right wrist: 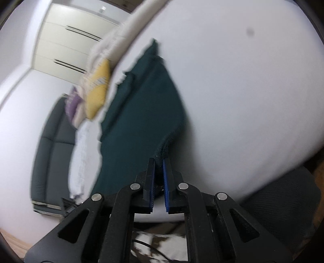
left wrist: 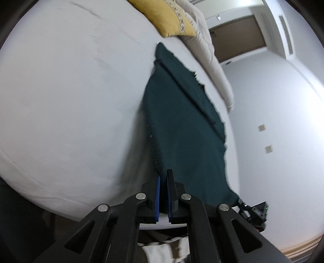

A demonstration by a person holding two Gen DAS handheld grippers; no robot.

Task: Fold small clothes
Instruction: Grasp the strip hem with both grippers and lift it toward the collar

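Note:
A dark teal cloth (left wrist: 180, 125) with a frayed far edge hangs stretched between both grippers above a white bed (left wrist: 70, 97). My left gripper (left wrist: 163, 176) is shut on one near corner of the cloth. My right gripper (right wrist: 159, 163) is shut on the other near corner of the cloth (right wrist: 141, 117). The far end of the cloth rests on the bed in both views. The right gripper also shows at the cloth's lower right in the left wrist view (left wrist: 252, 211).
A yellow cushion (left wrist: 166, 16) and a cream blanket roll (left wrist: 210, 52) lie at the bed's far side. A grey sofa (right wrist: 52, 153), a purple cushion (right wrist: 71, 103) and white wardrobe doors (right wrist: 70, 46) stand beyond the bed. A dark chair (right wrist: 283, 206) is near the right.

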